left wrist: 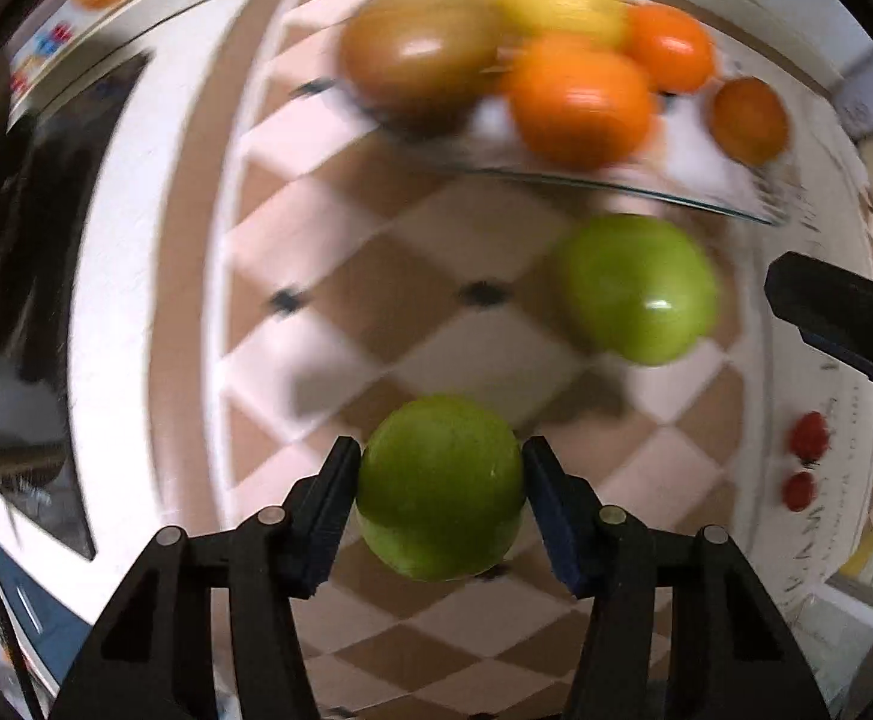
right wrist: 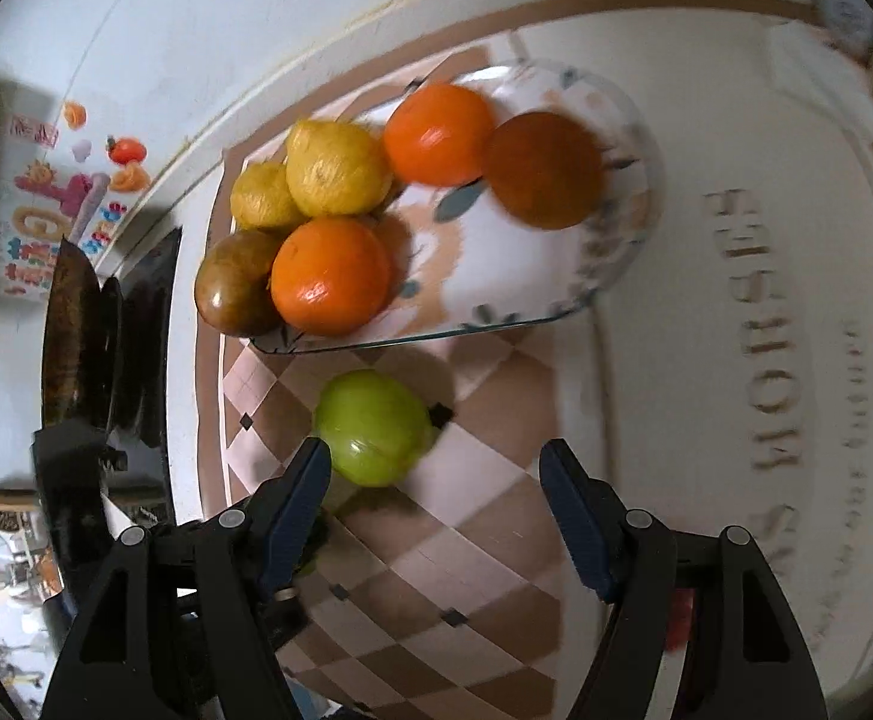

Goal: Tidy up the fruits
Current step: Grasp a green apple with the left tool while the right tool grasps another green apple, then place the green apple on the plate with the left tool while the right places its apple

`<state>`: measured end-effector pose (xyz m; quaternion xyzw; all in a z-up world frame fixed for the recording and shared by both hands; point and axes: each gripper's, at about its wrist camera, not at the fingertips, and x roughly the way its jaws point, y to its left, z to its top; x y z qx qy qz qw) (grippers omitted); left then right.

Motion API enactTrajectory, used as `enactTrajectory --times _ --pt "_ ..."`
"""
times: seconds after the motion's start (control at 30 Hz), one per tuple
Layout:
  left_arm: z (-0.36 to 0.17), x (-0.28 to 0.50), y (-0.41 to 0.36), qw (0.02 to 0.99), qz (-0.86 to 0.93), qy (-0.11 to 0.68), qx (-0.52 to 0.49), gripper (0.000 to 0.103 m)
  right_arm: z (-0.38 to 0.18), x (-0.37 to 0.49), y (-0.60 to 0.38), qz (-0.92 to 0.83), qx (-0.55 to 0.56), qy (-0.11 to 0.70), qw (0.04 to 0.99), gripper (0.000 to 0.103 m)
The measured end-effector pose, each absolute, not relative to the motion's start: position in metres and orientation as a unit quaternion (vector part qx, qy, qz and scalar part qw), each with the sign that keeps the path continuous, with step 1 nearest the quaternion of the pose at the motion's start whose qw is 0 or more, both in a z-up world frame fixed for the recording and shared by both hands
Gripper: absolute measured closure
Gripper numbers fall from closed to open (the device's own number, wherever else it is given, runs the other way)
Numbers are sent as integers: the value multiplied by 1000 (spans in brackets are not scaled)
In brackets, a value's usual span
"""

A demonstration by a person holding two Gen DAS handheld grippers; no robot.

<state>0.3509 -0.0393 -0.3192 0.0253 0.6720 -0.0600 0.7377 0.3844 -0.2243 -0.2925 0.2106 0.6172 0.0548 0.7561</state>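
A: Checkered brown-and-white tabletop under both views. Left gripper: jaws closed against both sides of a green apple, lifted clear of the cloth.

B: Right gripper: jaws spread wide, nothing between them. Second green apple sits on the tabletop just beyond its left finger; contact can't be told.

A: Further out, glass plate with floral print. On it: two lemons, three orange fruits, one brownish fruit, clustered mostly at one end.

B: Second apple lies just outside the plate rim. Left view is motion-blurred.
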Motion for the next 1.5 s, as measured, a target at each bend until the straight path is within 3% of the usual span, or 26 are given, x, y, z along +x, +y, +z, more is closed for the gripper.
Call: enactTrajectory --times 0.2,0.27,0.6,0.77,1.1,1.5 --pt "-318 349 -10 736 -40 676 -13 50 -332 408 -183 83 199 650 729 30" --pt "-317 348 -10 735 -41 676 -16 50 -336 407 -178 88 199 649 729 42" --pt "-298 362 -51 723 -111 681 -39 50 -320 353 -201 40 122 652 747 42" --pt "-294 372 -79 705 -141 694 -44 50 -312 343 -228 24 165 636 754 42" --pt "-220 447 -126 738 -196 646 -19 50 -281 382 -269 11 251 566 785 42" --pt "-258 514 -168 708 -184 679 62 50 -301 422 -282 26 252 585 771 42"
